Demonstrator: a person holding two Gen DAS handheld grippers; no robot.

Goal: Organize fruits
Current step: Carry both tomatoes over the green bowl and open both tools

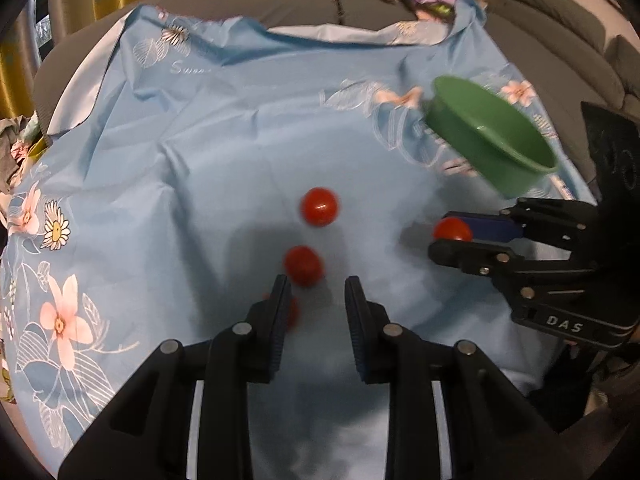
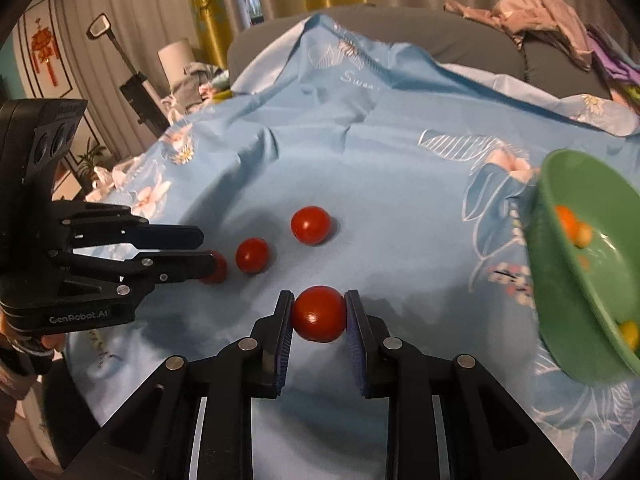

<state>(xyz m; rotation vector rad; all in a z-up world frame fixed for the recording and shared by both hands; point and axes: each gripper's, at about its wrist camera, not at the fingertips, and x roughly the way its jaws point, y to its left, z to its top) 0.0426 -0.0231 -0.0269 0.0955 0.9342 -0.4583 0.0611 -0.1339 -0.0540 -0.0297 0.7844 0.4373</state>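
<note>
We've got the right gripper point(image 2: 319, 314) clamped on a tomato point(image 2: 319, 313), round, glossy red with a small highlight, sitting right between the blue pads just above the blue floral cloth point(image 2: 360, 160). Three more tomatoes lie loose on the cloth: one point(image 1: 319, 206) farthest out, one point(image 1: 303, 265) near our left gripper point(image 1: 318, 292), and one point(image 2: 215, 267) partly hidden behind its finger. Left gripper's jaws are spread, nothing in them. Off to the right, the green bowl point(image 2: 568, 280) sits tilted with some blurry orange and yellow fruit inside.

Four red tomatoes point(image 2: 310, 225) on blue cloth, green bowl point(image 2: 580, 280) tilted
</note>
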